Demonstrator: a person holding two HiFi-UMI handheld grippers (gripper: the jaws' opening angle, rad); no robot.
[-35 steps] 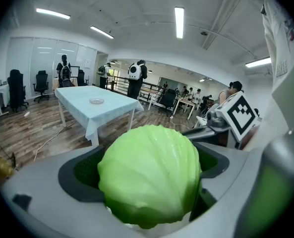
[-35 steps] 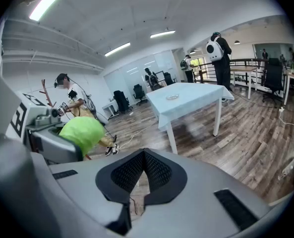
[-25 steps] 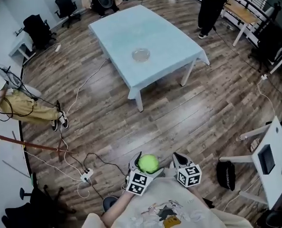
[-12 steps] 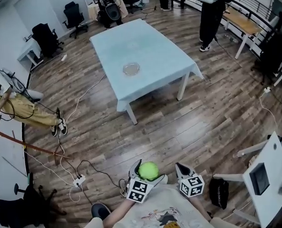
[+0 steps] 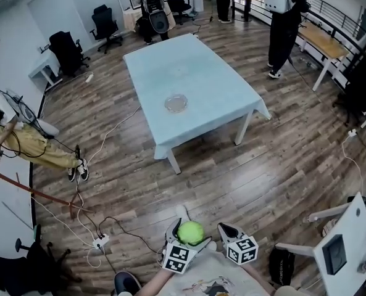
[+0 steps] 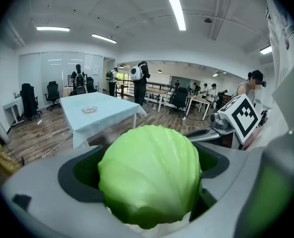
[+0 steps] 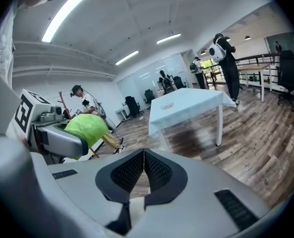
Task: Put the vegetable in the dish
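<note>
Head view, bottom centre: left tool (image 5: 189, 227) clamped on the green cabbage (image 5: 191, 232) — right tool (image 5: 226, 230) beside it, jaws together, empty. The glass dish (image 5: 176, 103) sits on the desk (image 5: 210, 73), upper middle, well apart.

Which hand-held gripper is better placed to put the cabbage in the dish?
Left: the left hand-held gripper holds the cabbage; the right hand-held gripper is shut and empty. The dish lies far ahead on the table.
</note>
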